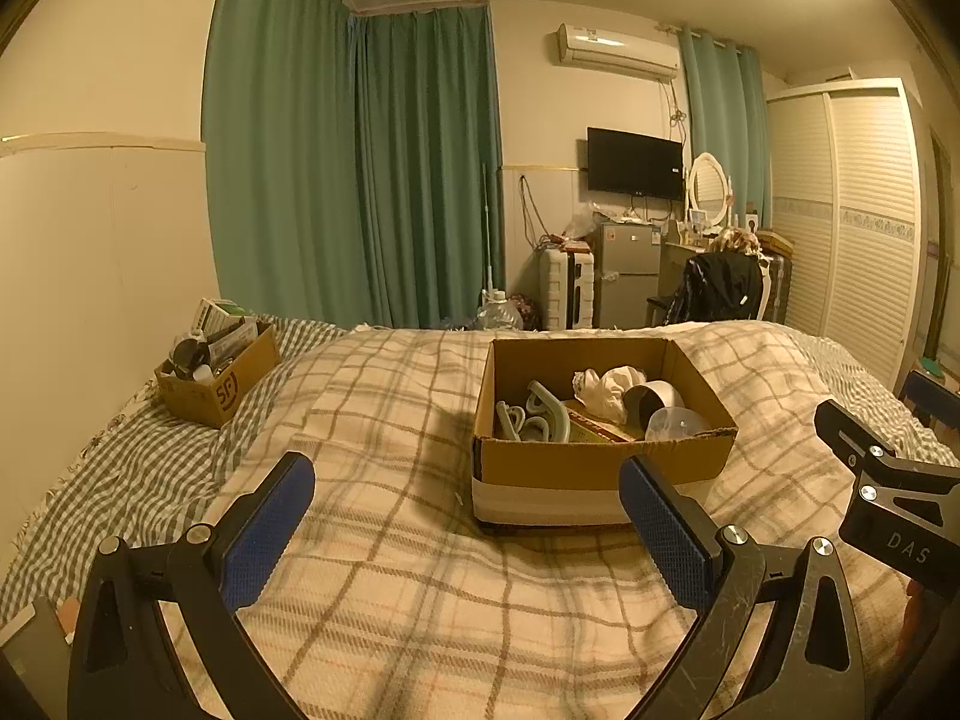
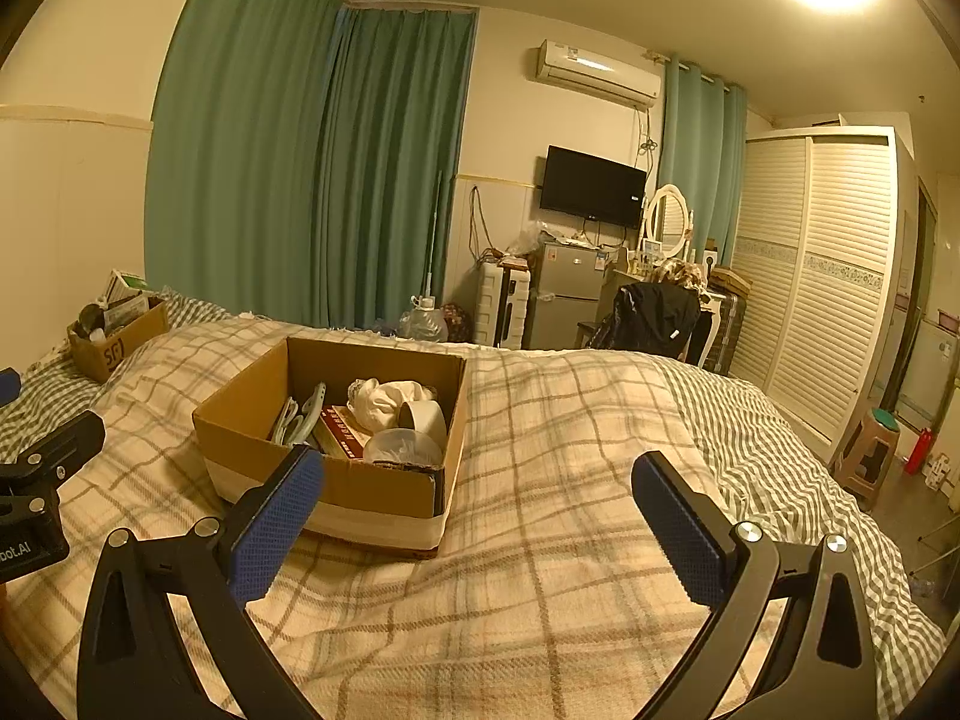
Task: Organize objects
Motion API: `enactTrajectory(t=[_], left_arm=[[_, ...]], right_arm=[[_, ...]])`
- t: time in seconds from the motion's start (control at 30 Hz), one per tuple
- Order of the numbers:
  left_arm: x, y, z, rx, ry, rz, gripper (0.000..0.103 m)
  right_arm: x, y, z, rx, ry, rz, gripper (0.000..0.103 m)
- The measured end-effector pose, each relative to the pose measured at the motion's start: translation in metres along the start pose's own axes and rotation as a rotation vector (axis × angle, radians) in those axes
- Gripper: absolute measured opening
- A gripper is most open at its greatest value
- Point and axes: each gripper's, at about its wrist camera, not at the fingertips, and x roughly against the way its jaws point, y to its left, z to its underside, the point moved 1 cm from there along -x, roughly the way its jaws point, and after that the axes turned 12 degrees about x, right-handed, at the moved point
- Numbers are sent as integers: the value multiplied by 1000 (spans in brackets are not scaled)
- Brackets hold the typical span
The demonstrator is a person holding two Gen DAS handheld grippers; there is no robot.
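An open cardboard box (image 1: 600,462) sits on the plaid blanket (image 1: 390,570) of a bed. It holds grey-green plastic hooks (image 1: 534,420), a crumpled white cloth (image 1: 612,387), a grey-and-white cup on its side (image 1: 651,399), a clear bowl (image 1: 675,423) and a flat brown packet (image 1: 600,426). My left gripper (image 1: 468,516) is open and empty, hovering just in front of the box. My right gripper (image 2: 477,516) is open and empty, to the right of the box (image 2: 336,480). The box's contents also show in the right wrist view (image 2: 390,414).
A smaller cardboard box (image 1: 216,384) full of items stands at the bed's far left by the wall. Beyond the bed are green curtains (image 1: 360,180), a small fridge (image 1: 627,273), a chair with a black jacket (image 1: 720,288) and a white wardrobe (image 2: 822,276). A stool (image 2: 870,456) stands at right.
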Motion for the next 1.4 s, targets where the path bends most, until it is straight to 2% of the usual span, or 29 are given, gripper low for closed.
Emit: enactTrajectory(t=[1.4], left_arm=[[-1,-1,3,-21,-9,-9,103]], right_arm=[[-2,2,1,8,12,1,103]])
